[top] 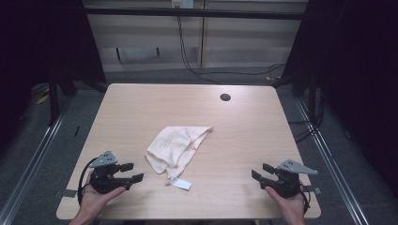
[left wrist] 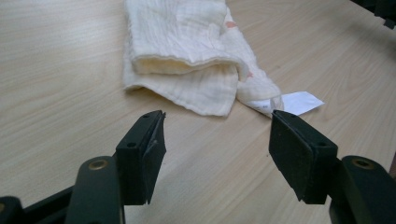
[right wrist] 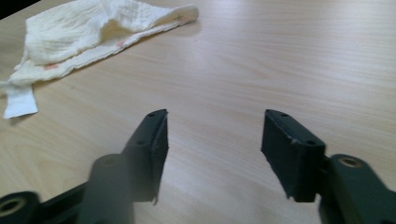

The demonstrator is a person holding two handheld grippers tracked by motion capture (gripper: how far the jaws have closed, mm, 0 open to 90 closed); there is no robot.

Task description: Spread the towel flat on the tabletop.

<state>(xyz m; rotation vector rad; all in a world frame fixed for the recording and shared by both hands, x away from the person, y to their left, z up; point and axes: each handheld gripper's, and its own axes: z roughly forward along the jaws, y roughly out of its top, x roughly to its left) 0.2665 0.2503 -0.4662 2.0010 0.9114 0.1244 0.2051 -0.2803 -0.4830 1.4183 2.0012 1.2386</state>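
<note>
Both tongs rested low at the near edge of the surface (top: 141, 98), jaws spread and empty: left tongs (top: 131, 172), right tongs (top: 261, 172). Between them lay the folded cream cloth (top: 176, 145), its long axis running diagonally toward the far right. Its tagged near corner sat closer to the left tongs.
</note>
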